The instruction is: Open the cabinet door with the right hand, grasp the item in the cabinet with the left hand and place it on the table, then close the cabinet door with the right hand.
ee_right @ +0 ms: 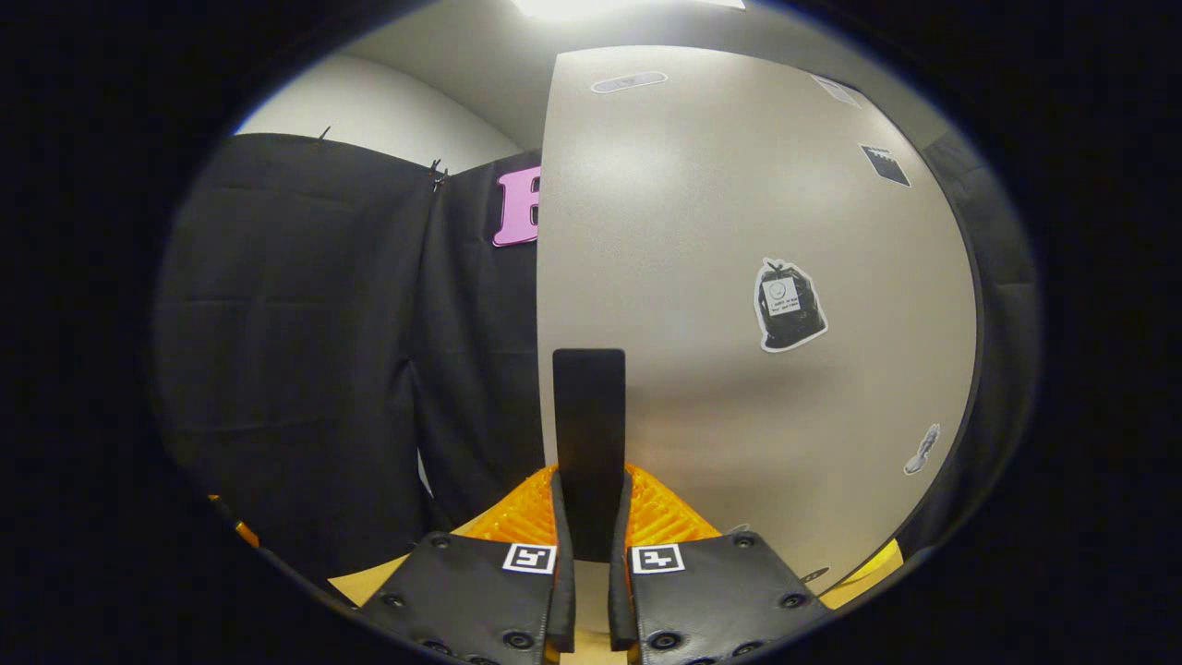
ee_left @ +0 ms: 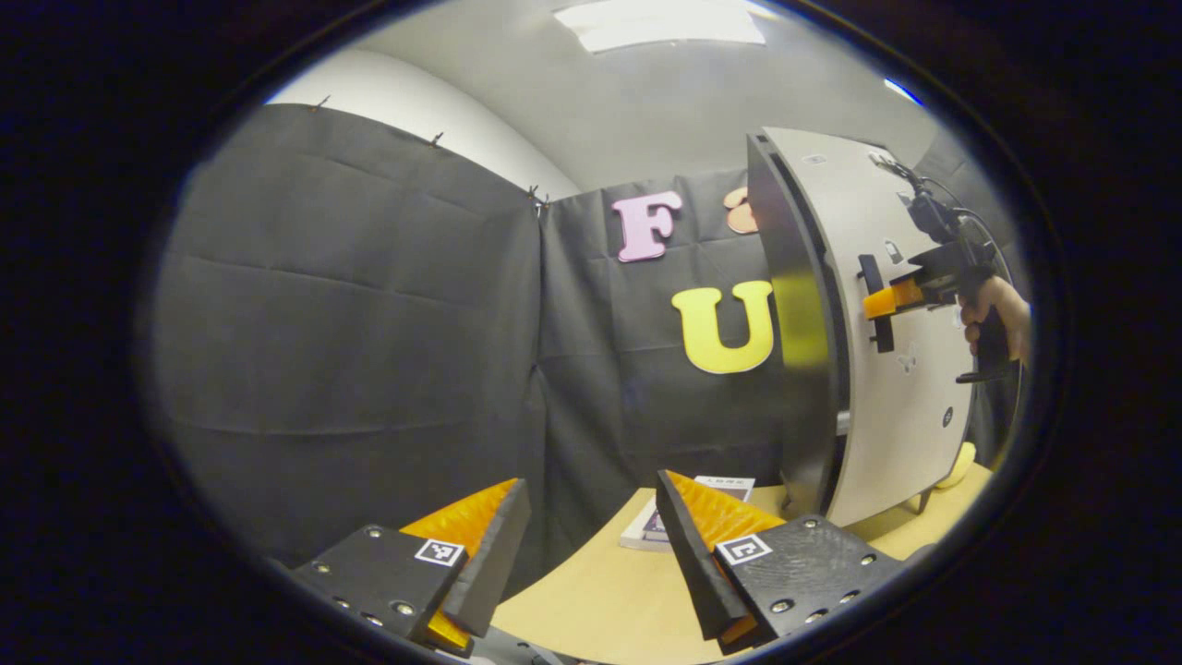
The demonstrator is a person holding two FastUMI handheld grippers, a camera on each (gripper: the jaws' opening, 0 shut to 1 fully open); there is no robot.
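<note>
One cabinet on the bench, one door, one dark vertical handle on it. My right gripper has its jaws pinched on that handle, one finger each side, both pressing; the left gripper view shows the same gripper at the handle, with the hand behind it. Door looks shut or nearly so, its leading edge close against the cabinet's dark side panel; can't tell if there's a crack. Item inside the cabinet is hidden behind the door, can't see it. My left gripper has its jaws spread wide, gripping nothing, hanging over the bench's near-left edge. One book lies flat on the bench, just beyond my left fingers and near the cabinet's foot. Something yellow pokes out behind the cabinet's lower right corner, can't identify it. Open bench surface between left gripper and cabinet; black cloth wall left and behind.
</note>
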